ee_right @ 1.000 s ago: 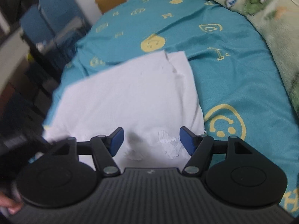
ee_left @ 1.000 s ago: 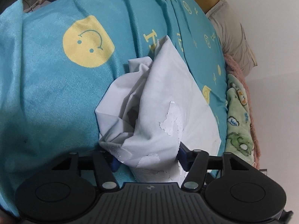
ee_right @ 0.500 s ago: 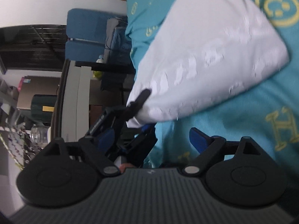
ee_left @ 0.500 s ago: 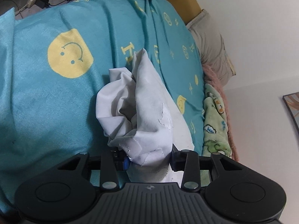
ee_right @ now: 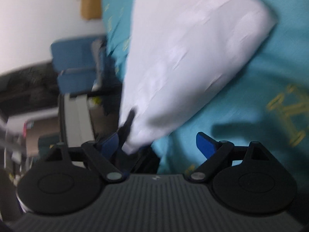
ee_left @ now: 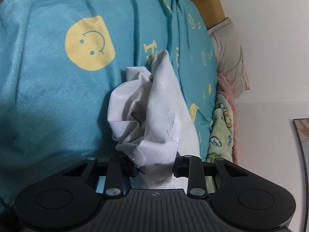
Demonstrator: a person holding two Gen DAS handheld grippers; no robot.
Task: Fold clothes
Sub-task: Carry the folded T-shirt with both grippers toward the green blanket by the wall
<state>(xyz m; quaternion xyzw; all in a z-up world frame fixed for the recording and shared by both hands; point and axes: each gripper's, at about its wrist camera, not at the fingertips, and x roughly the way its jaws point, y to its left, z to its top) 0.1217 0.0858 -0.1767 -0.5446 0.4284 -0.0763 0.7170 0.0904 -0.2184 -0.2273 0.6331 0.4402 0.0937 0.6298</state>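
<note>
My left gripper (ee_left: pixel 155 167) is clamped on the white garment (ee_left: pixel 154 116). Its jaws have just been closing, and the hem end of the cloth is bunched tight between the pads. From there the fabric runs forward, away from the camera, in a crumpled ridge with a loose fold open on the left side. A patch of cracked, flaking print shows on the right face of the cloth.

The garment lies on the teal bedspread (ee_left: pixel 48 96), which carries yellow smiley faces and letters. The far tip of the cloth reaches a yellow letter in the pattern.

My right gripper (ee_right: pixel 156 145) stands wide apart, jaws having just been opening, with nothing pressed between the blue pads. This view is motion-blurred and rolled to the side. The same white garment (ee_right: pixel 189 58) fills the upper middle as a broad, mostly flat panel over the teal bedspread (ee_right: pixel 251 106). Its narrow lower end comes down beside my left blue pad; whether it touches is unclear in the blur. Black parts of the left gripper (ee_right: pixel 126 123) grip that end of the cloth there.

Around the bed, in the left view: a grey pillow (ee_left: pixel 229 58) and tan headboard (ee_left: pixel 208 3) at the far end, a green cartoon-print blanket (ee_left: pixel 222 127) and a pink blanket (ee_left: pixel 226 89) along the wall side. In the right view a blue chair (ee_right: pixel 77 63) sits off the bed edge, blurred.
</note>
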